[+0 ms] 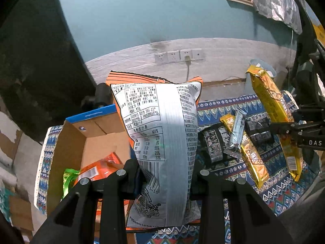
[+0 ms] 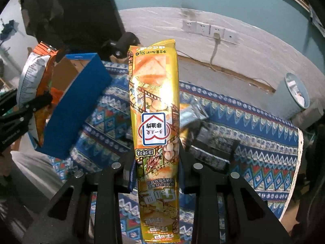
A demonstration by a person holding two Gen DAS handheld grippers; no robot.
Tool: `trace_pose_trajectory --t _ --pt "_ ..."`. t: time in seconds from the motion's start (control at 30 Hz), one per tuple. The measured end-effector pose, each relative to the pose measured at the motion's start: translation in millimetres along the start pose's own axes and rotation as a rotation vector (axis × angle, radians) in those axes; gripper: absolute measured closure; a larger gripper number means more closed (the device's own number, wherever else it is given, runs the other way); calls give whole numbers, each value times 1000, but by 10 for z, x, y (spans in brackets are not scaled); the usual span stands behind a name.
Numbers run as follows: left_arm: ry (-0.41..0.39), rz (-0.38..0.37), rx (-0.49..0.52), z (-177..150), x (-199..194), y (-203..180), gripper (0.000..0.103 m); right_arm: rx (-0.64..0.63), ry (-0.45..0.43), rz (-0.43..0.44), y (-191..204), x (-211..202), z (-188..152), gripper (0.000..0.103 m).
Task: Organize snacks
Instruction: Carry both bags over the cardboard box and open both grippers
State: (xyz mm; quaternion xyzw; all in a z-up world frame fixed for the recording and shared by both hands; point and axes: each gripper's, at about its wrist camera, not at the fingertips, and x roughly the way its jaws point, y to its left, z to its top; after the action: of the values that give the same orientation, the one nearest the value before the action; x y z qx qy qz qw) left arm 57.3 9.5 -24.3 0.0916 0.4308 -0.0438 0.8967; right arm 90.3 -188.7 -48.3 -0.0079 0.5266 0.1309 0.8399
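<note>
Box: the open cardboard box (image 1: 105, 140) with a blue outer wall sits at the far left on the patterned cloth (image 1: 284, 193) that covers the counter
Already sorted: an orange packet (image 1: 101, 166) and something green (image 1: 68, 178) lie inside the box, so part of the job looks done
Left tool: the left tool (image 1: 164, 180) is clamped on the big chip bag (image 1: 160, 142), gripping it low, near its barcode
Chip bag: it stands upright in the tool, its printed silver back towards the camera, just right of the box opening and not yet inside
Loose pile: right of the bag, a yellow packet (image 1: 252, 162), a silver stick pack (image 1: 236, 134) and black packets (image 1: 213, 144) lie in a heap on the cloth, still unsorted
Right tool: the right tool (image 2: 157, 178) is pressed shut on the long yellow snack pack (image 2: 155, 109), which is held upright off the cloth
Far right: a round grey bin (image 2: 297, 93) stands beyond the cloth edge
Progress: judged as midway; two packs are in hand and seemingly bound for the box, and the heap is left to clear
</note>
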Motion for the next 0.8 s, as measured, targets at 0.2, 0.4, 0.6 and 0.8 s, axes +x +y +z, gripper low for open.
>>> trace_pose_trajectory --t 0.2,0.4,0.6,0.8 --pt "-3 5 -58 -37 -11 254 70 -29 -13 41 223 -10 155 74" --pt "10 16 -126 -122 20 550 70 -60 -14 55 429 17 263 74" --pt "35 13 -183 -252 52 814 70 -97 -7 89 764 84 413 74" --pt "55 41 -229 -422 73 1075 70 -124 -2 114 1010 145 518 74"
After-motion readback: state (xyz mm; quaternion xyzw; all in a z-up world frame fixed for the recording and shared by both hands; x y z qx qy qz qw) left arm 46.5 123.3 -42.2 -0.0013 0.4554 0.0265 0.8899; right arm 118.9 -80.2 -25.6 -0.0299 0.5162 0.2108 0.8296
